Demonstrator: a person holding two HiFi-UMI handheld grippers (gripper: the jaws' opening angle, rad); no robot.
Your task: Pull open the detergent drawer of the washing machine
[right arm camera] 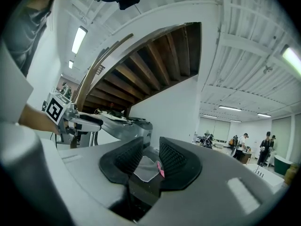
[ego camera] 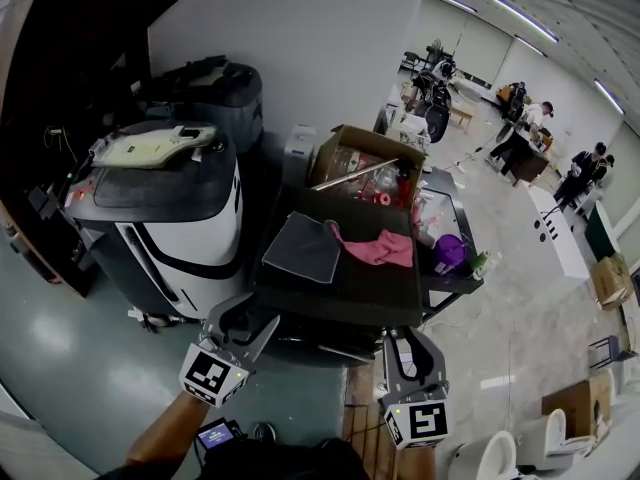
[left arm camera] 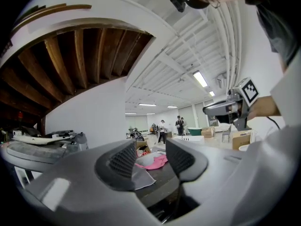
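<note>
A white-and-black machine (ego camera: 185,253) with a dark lid stands at the left. Beside it is a black-topped unit (ego camera: 340,288). I cannot make out a detergent drawer on either. My left gripper (ego camera: 258,330) is low in the head view, just before the black unit's front left corner. My right gripper (ego camera: 410,353) is before its front right corner. Both point level over the black top. In the left gripper view the left gripper (left arm camera: 151,163) has close-set jaws with nothing between them. In the right gripper view the right gripper (right arm camera: 150,159) looks the same.
A grey cloth (ego camera: 303,248) and a pink cloth (ego camera: 380,248) lie on the black top. Behind them are an open cardboard box (ego camera: 365,168) and a purple cup (ego camera: 450,253). A cream-coloured item (ego camera: 150,148) rests on the left machine's lid. People stand far off at the right.
</note>
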